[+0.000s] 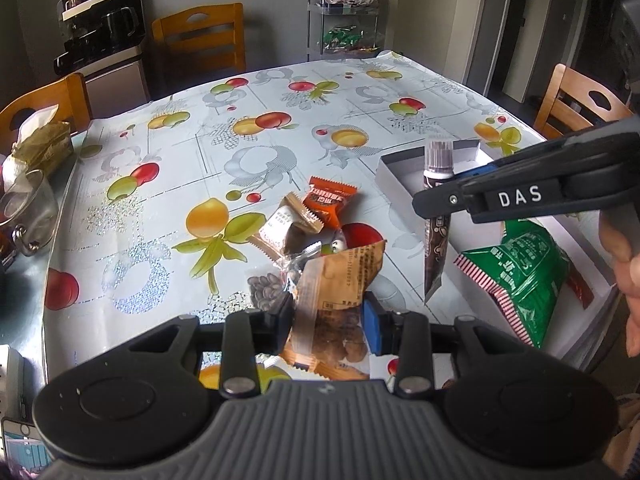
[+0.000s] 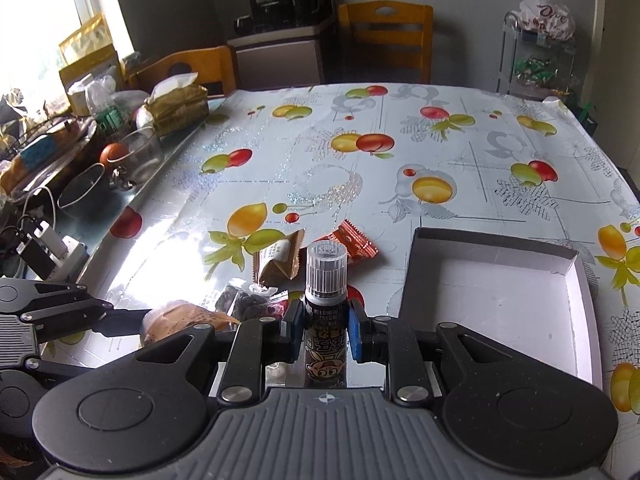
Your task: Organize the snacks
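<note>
The left gripper (image 1: 326,322) pinches a tan snack packet (image 1: 340,280). Just past it lie more snacks (image 1: 304,216) in a small pile. The right gripper (image 2: 325,330) squeezes a dark tube snack (image 2: 325,304) with a clear cap. To its right sits the open white box (image 2: 496,300).

left hand-held gripper (image 1: 326,326): pitched down over the table, jaws nearly closed, pads clamped on a tan snack packet (image 1: 340,292) | right hand-held gripper (image 2: 325,332): angled down likewise, jaws narrow, gripping a capped tube (image 2: 325,300) just below its cap | person's fingers (image 1: 624,264): wrapped round the right handle
</note>
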`<action>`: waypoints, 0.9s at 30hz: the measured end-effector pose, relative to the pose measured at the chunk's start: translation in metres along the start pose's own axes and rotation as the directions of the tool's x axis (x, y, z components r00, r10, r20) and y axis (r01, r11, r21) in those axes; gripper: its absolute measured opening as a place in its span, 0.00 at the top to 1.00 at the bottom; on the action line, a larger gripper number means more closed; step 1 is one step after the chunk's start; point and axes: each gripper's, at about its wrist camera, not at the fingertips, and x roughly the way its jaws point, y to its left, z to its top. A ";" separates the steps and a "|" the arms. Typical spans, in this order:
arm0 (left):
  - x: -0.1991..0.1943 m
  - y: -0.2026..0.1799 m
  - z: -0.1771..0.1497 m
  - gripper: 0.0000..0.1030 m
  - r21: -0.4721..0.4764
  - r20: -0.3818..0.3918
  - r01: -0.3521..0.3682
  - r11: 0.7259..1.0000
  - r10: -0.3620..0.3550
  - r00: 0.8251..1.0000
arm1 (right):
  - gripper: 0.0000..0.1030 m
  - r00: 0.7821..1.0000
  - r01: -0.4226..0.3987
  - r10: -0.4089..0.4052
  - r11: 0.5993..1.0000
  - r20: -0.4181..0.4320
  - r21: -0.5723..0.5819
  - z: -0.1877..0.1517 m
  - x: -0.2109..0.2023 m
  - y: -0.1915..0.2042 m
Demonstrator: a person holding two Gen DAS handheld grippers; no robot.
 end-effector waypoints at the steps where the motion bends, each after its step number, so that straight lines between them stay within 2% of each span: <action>1: 0.000 -0.001 0.001 0.67 0.003 0.001 0.000 1.000 0.000 1.000 | 0.77 1.000 -0.001 0.001 1.000 0.004 0.002 0.000 -0.001 0.000; 14: 0.002 -0.014 0.014 0.67 0.028 0.024 0.015 0.999 -0.016 1.000 | 0.76 0.998 0.003 -0.005 1.000 0.061 0.028 0.008 -0.026 -0.005; 27: 0.008 -0.032 0.028 0.67 0.074 0.032 0.052 0.996 -0.054 0.998 | 0.76 0.995 0.039 -0.045 0.997 0.089 0.066 0.006 -0.040 -0.021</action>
